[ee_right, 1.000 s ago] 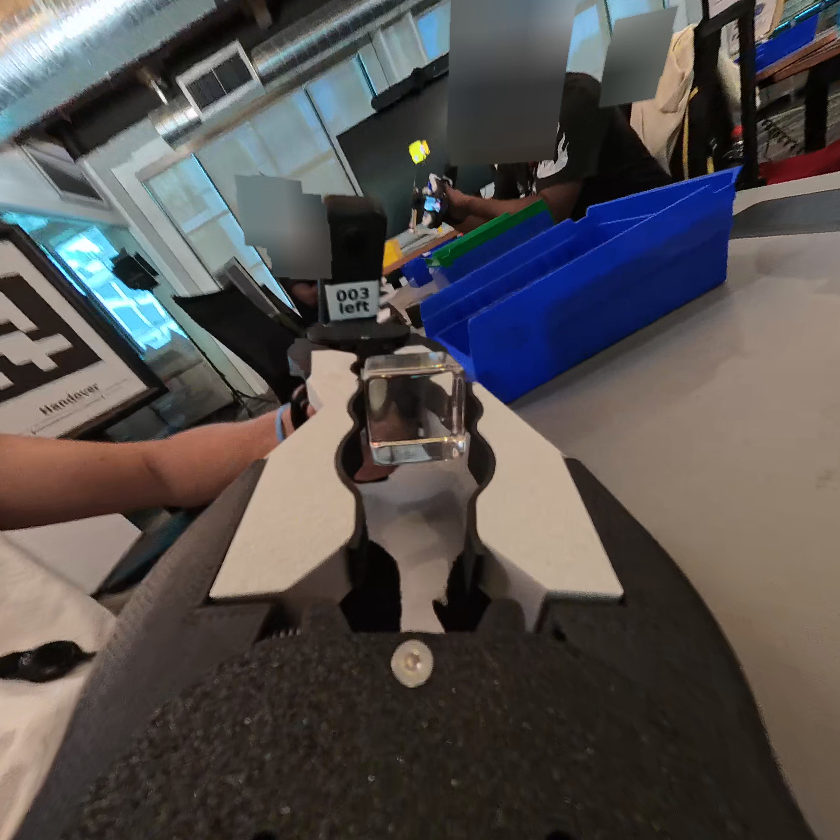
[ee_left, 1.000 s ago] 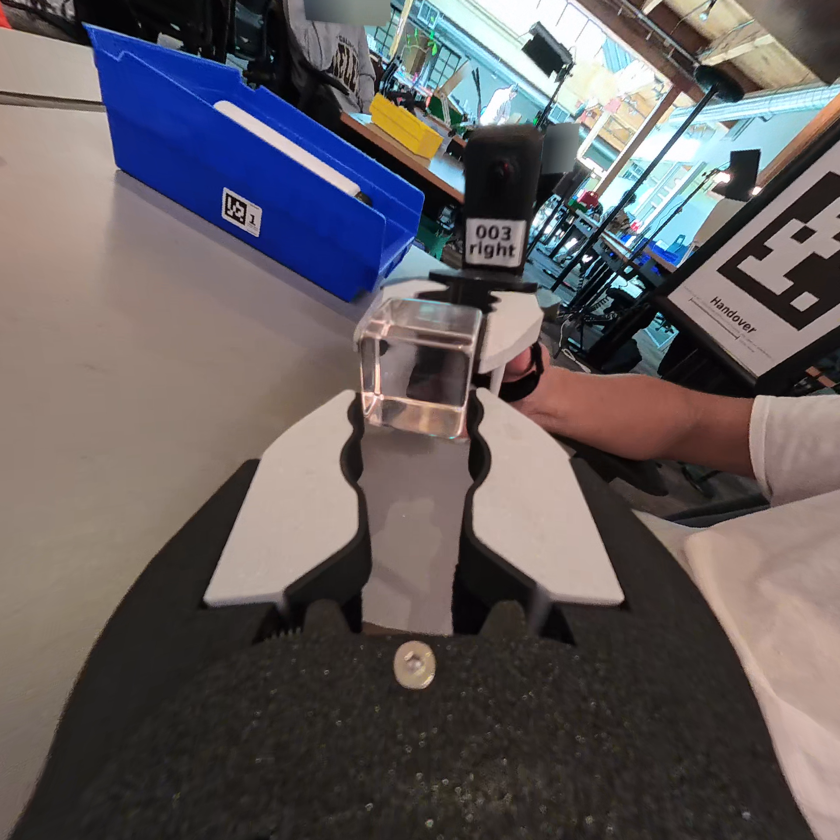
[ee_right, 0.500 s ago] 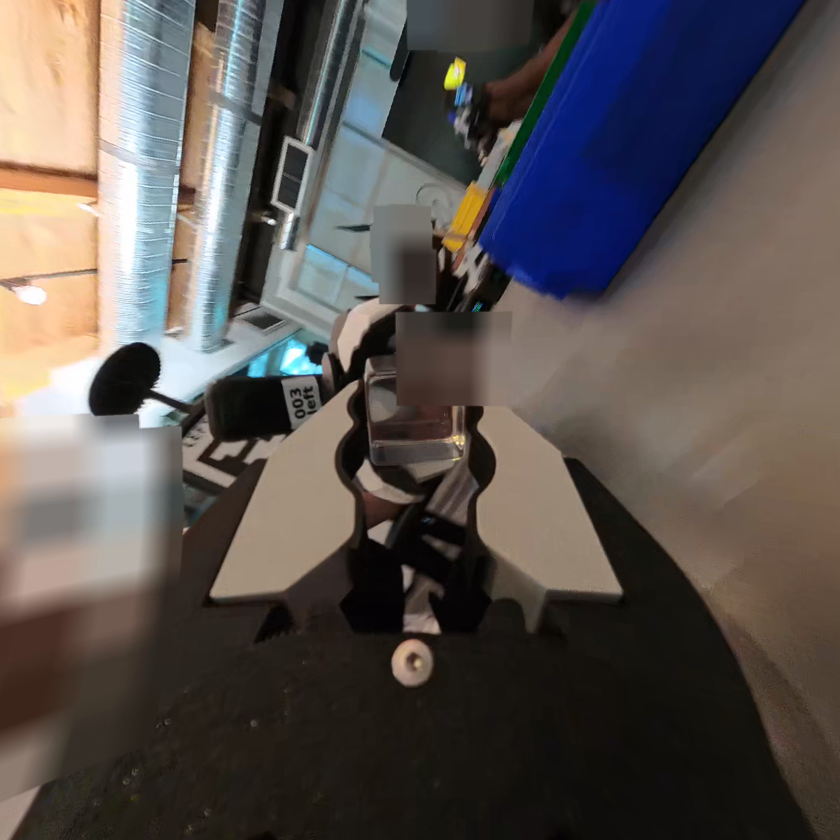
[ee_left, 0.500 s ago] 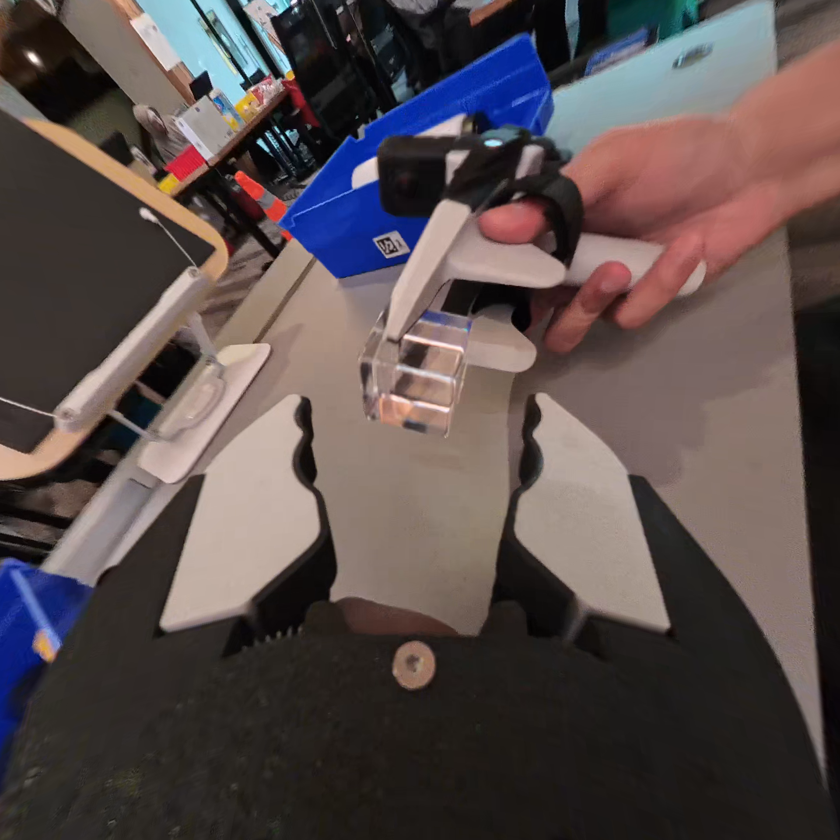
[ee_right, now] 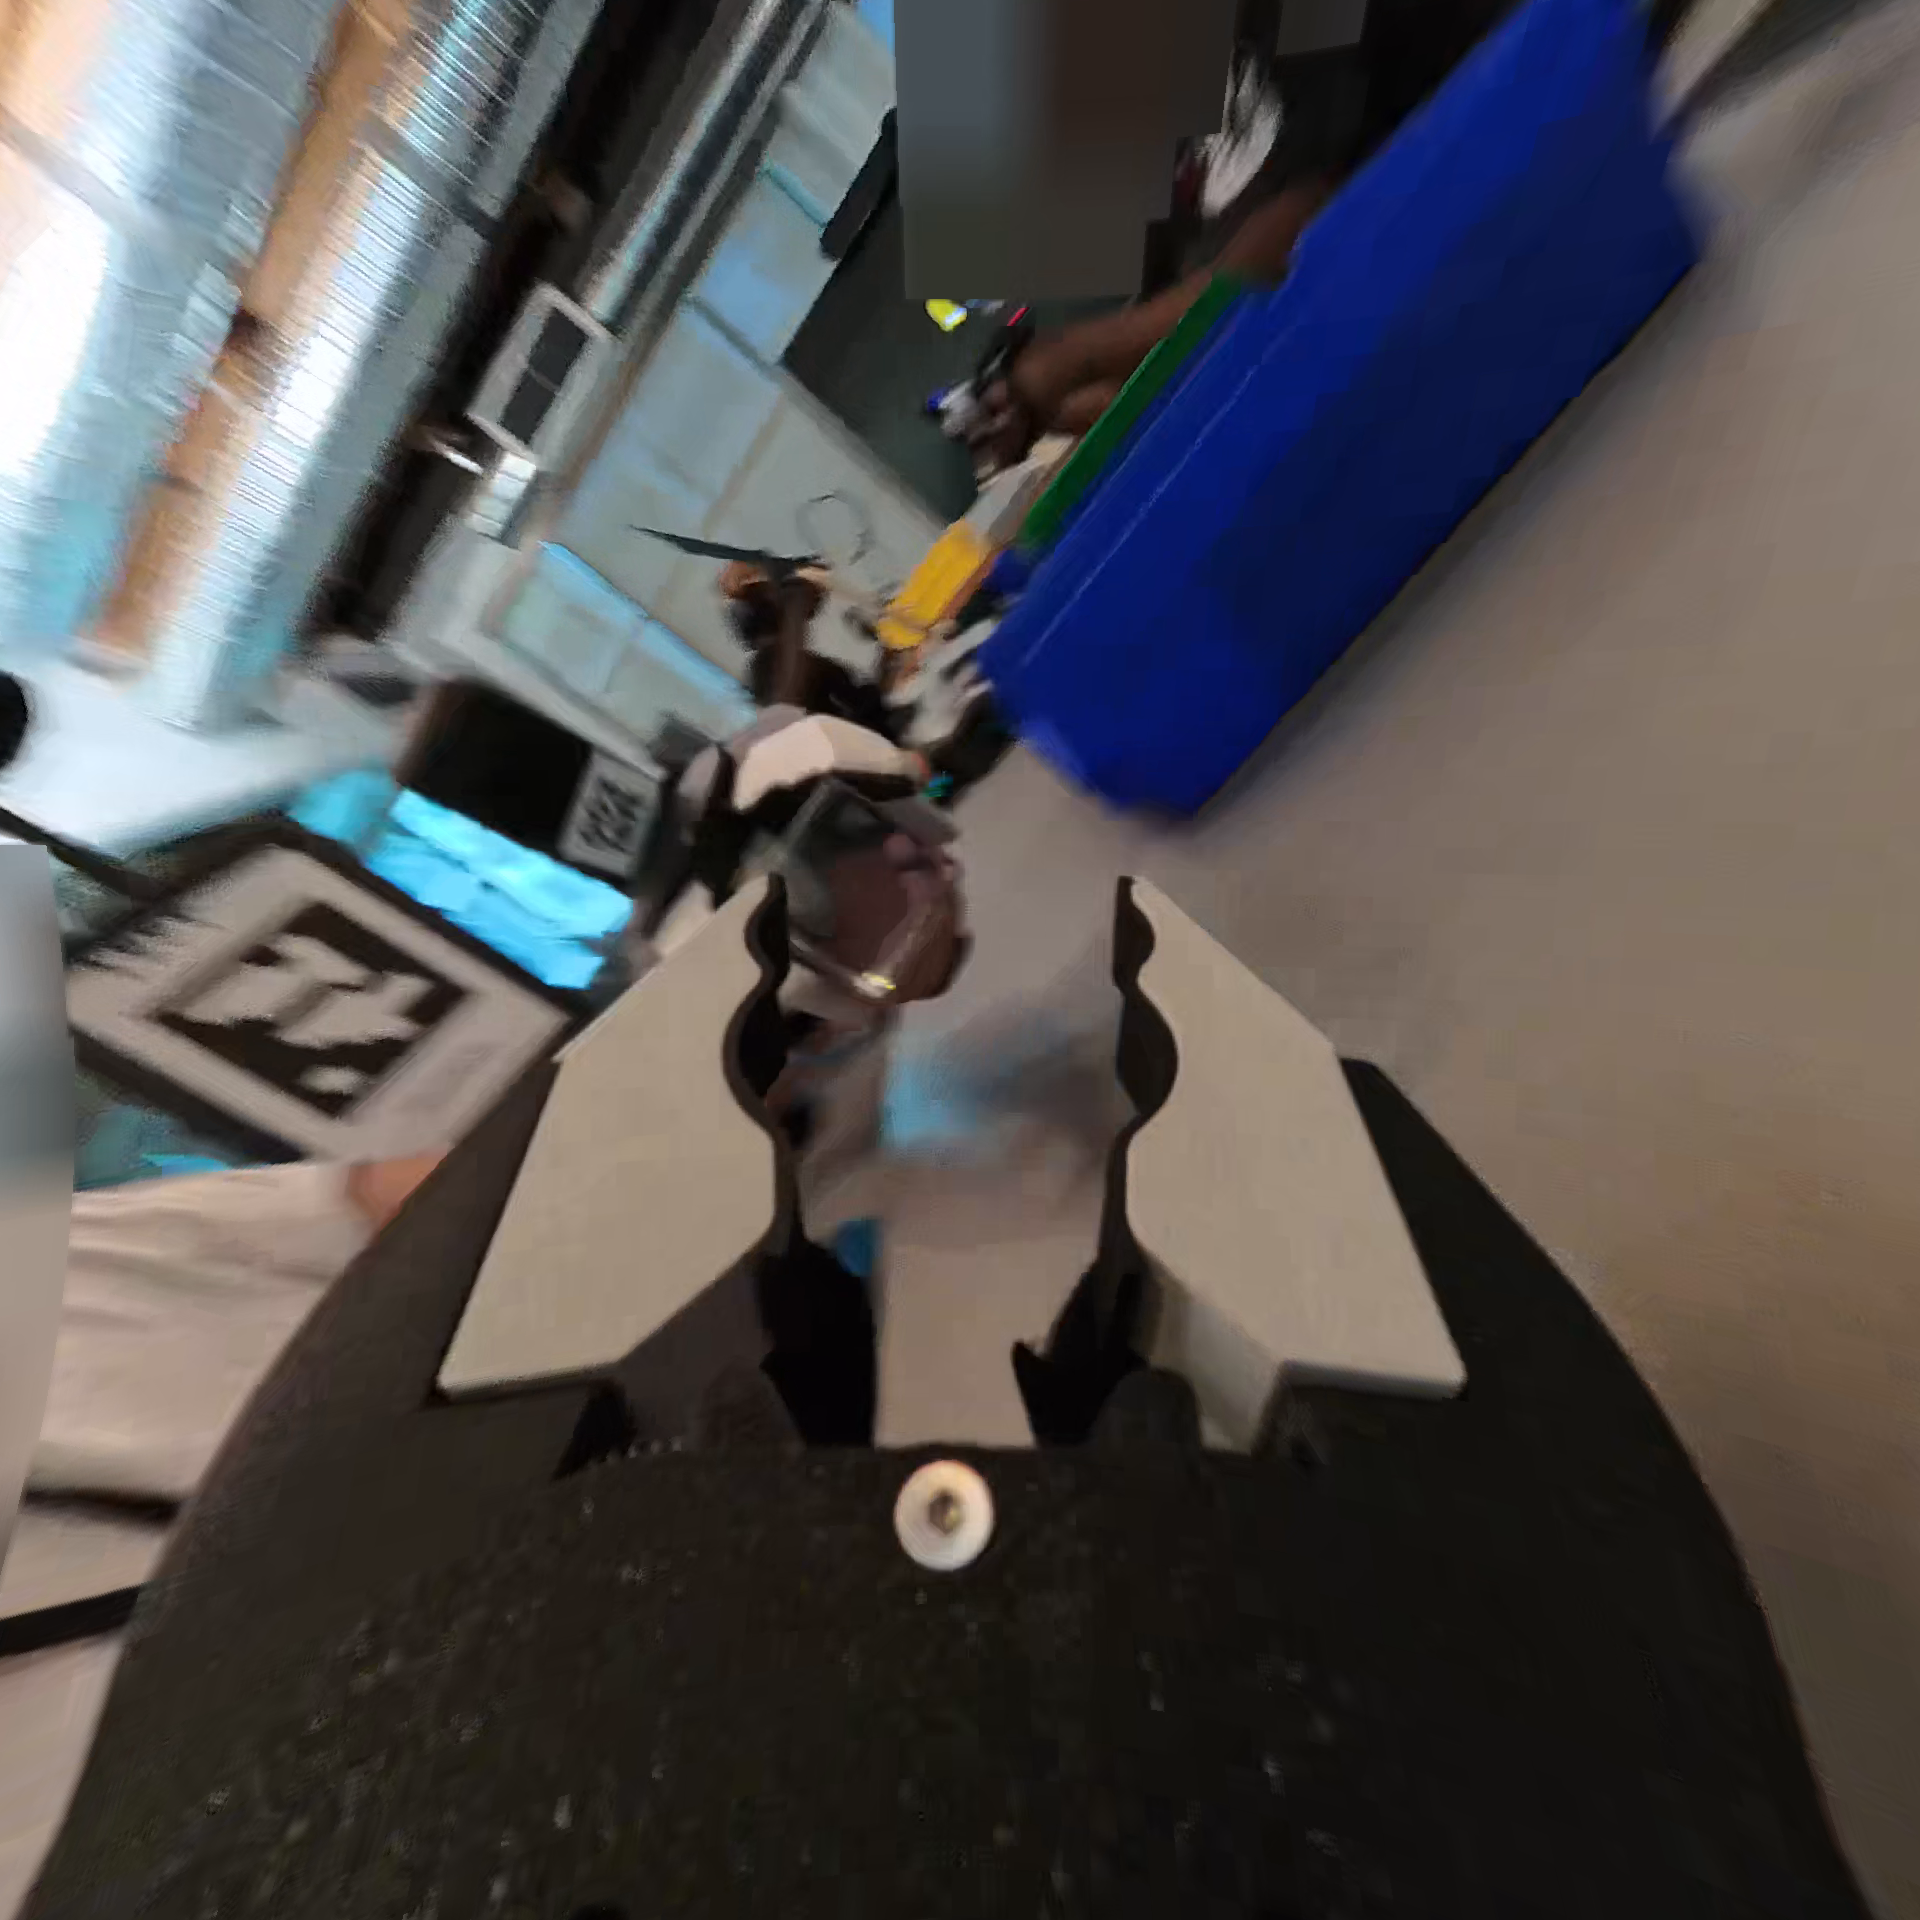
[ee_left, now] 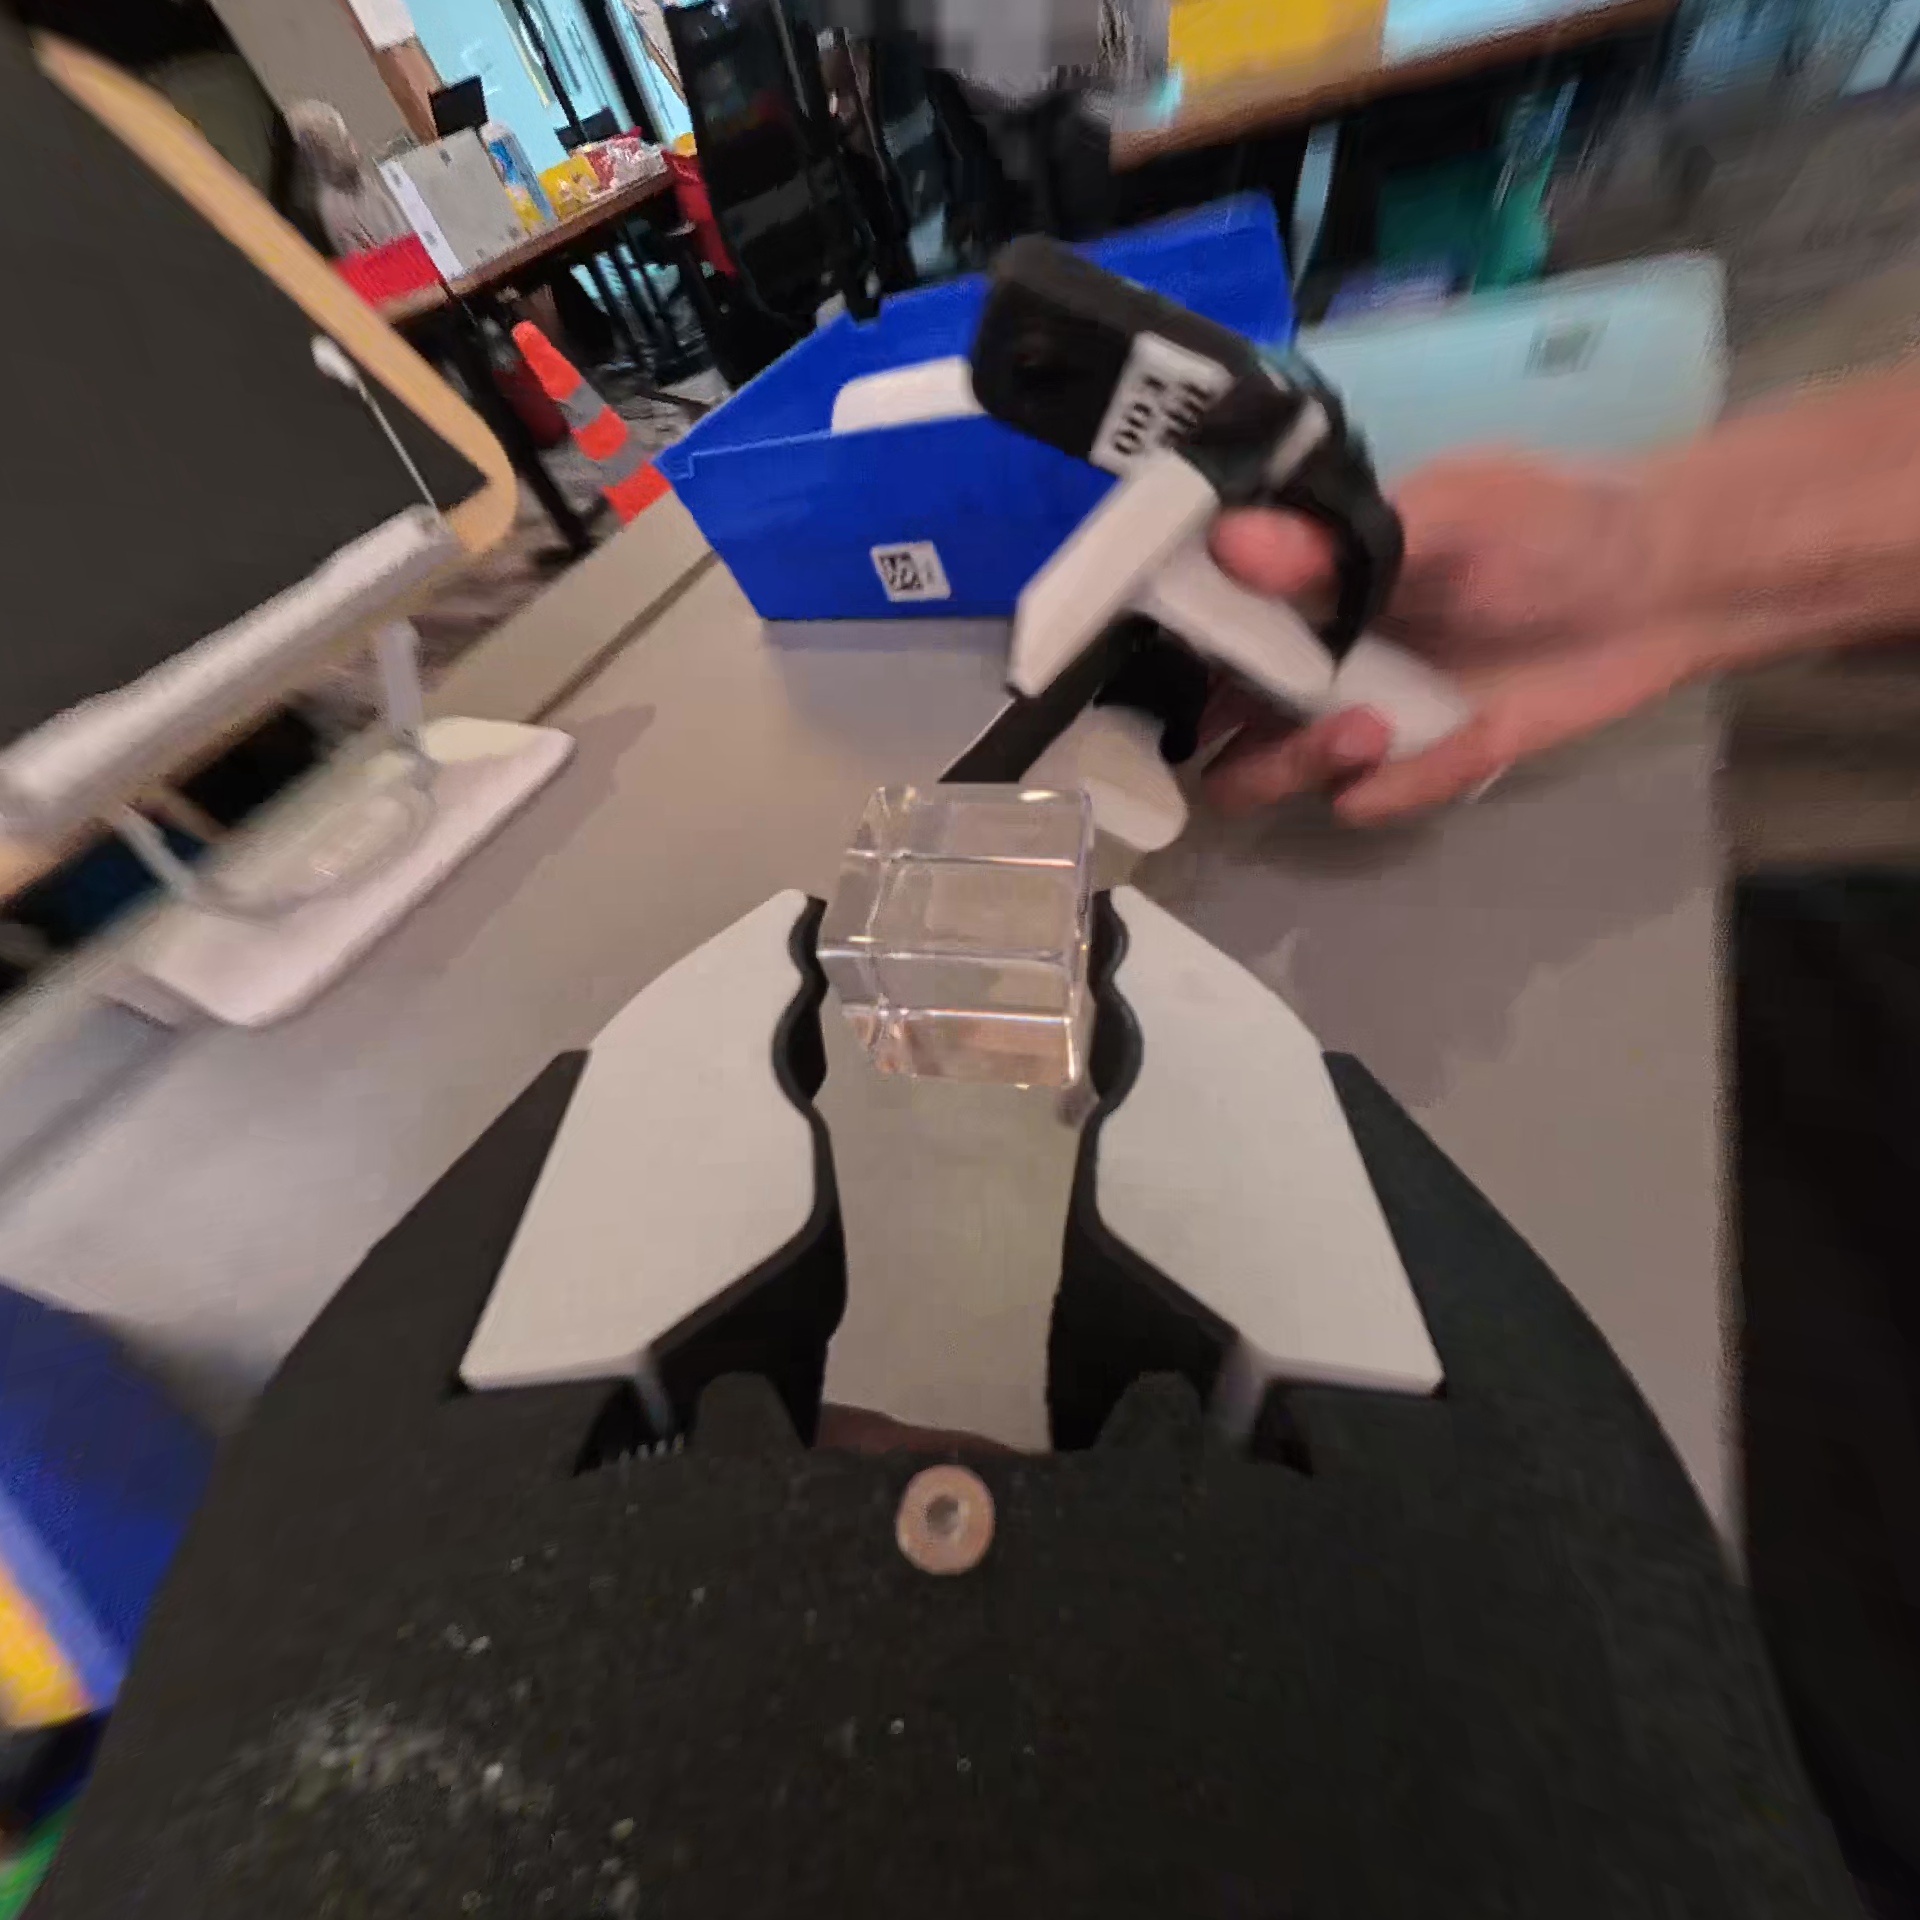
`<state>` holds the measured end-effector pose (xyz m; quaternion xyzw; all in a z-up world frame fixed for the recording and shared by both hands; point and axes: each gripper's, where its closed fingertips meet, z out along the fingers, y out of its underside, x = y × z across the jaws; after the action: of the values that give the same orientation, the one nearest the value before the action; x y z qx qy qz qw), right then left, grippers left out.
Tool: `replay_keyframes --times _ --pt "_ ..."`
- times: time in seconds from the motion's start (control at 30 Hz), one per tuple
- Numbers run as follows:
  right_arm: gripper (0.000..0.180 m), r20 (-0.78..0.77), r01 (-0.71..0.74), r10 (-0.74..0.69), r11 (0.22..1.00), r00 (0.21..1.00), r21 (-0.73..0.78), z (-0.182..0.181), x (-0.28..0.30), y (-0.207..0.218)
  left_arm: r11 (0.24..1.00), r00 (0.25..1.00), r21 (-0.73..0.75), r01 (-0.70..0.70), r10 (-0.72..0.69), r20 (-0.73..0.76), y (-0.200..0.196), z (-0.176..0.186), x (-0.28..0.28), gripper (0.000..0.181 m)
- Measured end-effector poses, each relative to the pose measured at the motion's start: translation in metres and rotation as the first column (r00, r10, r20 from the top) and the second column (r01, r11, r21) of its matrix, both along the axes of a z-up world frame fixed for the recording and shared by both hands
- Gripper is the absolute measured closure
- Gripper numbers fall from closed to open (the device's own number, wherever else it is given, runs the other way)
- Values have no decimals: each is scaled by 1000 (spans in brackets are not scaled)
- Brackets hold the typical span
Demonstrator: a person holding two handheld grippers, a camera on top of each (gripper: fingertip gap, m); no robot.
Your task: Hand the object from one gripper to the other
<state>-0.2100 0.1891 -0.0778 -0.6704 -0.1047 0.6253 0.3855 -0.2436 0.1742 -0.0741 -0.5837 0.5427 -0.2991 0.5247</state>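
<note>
The clear cube (ee_left: 961, 935) sits pinched between the two pale fingertips of the left gripper (ee_left: 954, 961), held in the air above the grey table (ee_left: 675, 748); its left and right faces press against the dark scalloped pads, and its edges are the sharpest thing in the left wrist view. Just beyond it, apart from the cube, hangs the right gripper (ee_left: 1081, 748), tilted and smeared by motion, gripped by a hand (ee_left: 1507, 623) coming in from the right; how far its fingers stand apart is hard to judge from here. The right wrist view settles that: the right gripper (ee_right: 943, 935) has its fingers spread with nothing between them, only table and blur showing through the gap. In that view the left gripper (ee_right: 821, 790) is a small, streaked shape ahead, and the cube (ee_right: 862, 935) is a dim glint in front of it, barely readable. Only the left wrist view shows the blue bin (ee_left: 935, 520) end-on with a square marker sticker and a white item inside, a tilted board on a white stand (ee_left: 343, 883) at the left, and an orange cone (ee_left: 592, 426) on the floor behind. The right wrist view shows the bin's long side (ee_right: 1299, 499), a black-and-white marker board (ee_right: 312, 1018) at the left edge, and the ceiling ducts, all tipped and blurred.
</note>
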Motion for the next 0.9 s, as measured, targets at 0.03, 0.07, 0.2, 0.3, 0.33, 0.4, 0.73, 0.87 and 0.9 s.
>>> replay_keyframes --times 0.03,0.07,0.2,0.3,0.33,0.4,0.73,0.87,0.9 --pt "112 77 73 -83 990 994 122 3 7 5 989 996 -145 21 -9 85 3 7 -2 133" --pt "107 140 116 -156 960 978 255 8 12 6 958 986 -282 57 -10 167 6 13 -5 133" --pt "100 339 52 -335 774 879 630 19 4 -7 745 936 -627 228 11 353 9 22 -8 133" --pt "97 446 -20 -522 633 727 774 14 -5 -10 673 938 -698 245 16 345 5 14 -2 133" --pt "99 442 -6 -628 572 641 820 15 -1 -6 675 942 -702 229 29 335 5 11 1 133" --pt "103 446 -96 -729 469 518 878 16 -7 -8 662 936 -719 213 72 344 7 9 6 133" --pt "137 300 3 -835 339 461 941 34 -30 0 386 733 -774 502 284 618 1 32 26 134" --pt "137 314 -30 -832 338 457 941 35 -27 -3 438 763 -766 470 236 602 -2 33 28 134" --pt "138 321 -38 -832 341 453 939 34 -26 -4 457 771 -762 459 221 597 -2 32 28 133"
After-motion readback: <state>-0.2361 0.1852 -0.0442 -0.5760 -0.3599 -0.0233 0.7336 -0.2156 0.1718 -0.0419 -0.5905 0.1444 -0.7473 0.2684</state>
